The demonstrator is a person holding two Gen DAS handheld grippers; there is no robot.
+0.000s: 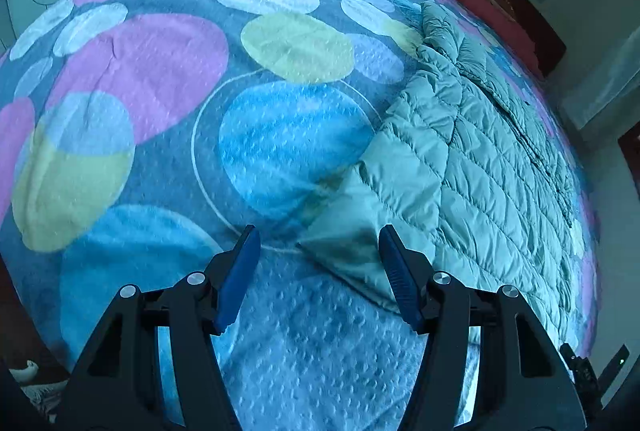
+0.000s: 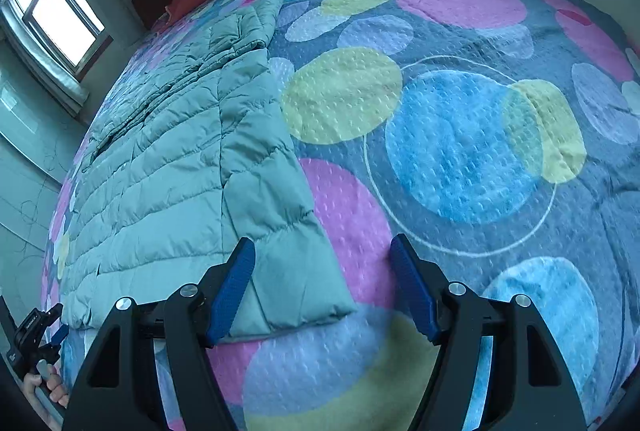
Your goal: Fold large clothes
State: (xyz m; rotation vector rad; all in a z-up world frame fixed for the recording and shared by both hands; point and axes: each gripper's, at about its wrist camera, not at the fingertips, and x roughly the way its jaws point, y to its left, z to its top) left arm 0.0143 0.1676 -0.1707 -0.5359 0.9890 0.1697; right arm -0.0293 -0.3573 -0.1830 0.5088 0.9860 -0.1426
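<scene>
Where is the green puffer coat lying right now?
The puffer coat lies flat on the circle-patterned bedspread, right of centre in the left wrist view, left in the right wrist view.

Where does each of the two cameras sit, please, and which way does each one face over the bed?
Left wrist view: sits on the left gripper, angled down across the bed; the puffer jacket lies to its right; its own open blue fingers show.
Right wrist view: sits on the right gripper, angled down at the jacket's corner; the jacket lies to its left; its open fingers show, plus a hand at lower left.
Shared: the jacket and the circle-patterned bedspread, red headboard beyond.
</scene>
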